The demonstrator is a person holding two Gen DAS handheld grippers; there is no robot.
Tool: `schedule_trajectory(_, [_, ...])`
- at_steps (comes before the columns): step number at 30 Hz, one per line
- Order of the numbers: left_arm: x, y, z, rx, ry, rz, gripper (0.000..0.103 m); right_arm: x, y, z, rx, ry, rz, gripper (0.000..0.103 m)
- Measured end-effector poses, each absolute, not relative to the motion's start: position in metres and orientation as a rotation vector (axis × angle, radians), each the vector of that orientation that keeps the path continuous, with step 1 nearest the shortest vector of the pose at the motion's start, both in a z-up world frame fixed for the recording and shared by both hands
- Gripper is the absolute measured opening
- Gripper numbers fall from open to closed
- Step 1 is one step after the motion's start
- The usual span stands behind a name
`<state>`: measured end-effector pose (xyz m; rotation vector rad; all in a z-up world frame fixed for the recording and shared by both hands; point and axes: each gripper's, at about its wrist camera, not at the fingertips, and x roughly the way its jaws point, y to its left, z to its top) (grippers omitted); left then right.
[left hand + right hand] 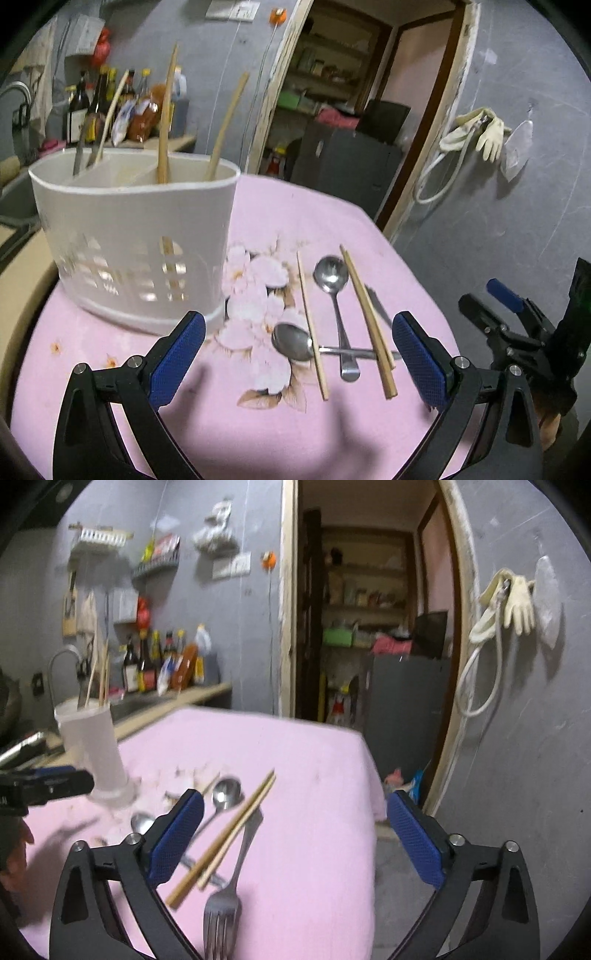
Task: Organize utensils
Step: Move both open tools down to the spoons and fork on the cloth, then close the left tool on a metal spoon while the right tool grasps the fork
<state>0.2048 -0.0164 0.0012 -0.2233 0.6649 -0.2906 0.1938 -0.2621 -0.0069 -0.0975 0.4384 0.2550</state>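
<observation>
We've got a loose pile of utensils on the pink cloth [258,424]: two steel spoons [330,275], one fork [221,912], three wooden chopsticks [369,321], some crossing each other. Both our claws, left [299,362] and right [295,834], hang wide open over them, holding nothing. Further back stands one white holder [133,236] with a few sticks and handles poking out.

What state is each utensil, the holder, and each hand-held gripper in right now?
Left hand-held gripper: open, empty.
Right hand-held gripper: open, empty.
Utensil holder: upright, partly filled.
Two spoons: lying crossed on the cloth.
Chopsticks: lying loose over the spoons.
Fork: lying flat under the chopsticks.
</observation>
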Motion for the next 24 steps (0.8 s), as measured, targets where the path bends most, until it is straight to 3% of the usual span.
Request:
schedule_trajectory(4, [0.21,-0.018,-0.006,-0.23,0.713,-0.287,0.096,0.194,-0.256,-0.02,-0.128,0.518,0.293,0.082])
schedule_trajectory(11, [0.228,-0.018,-0.025,-0.275,0.855,-0.303,0.061,0.194,-0.24,-0.031,-0.187,0.629,0.368,0.06])
schedule_trajectory(14, [0.236,-0.014,-0.035,-0.319,0.917,-0.303,0.05,0.193,-0.233,-0.037,-0.212,0.684,0.401,0.057])
schedule_trajectory(18, [0.241,-0.014,-0.036,-0.324,0.919,-0.289,0.044,0.193,-0.228,-0.047,-0.244,0.737,0.416,0.053])
schedule_trajectory(24, [0.247,-0.023,-0.04,-0.261,0.92,-0.265,0.019,0.193,-0.235,-0.051,-0.243,0.771,0.415,0.046])
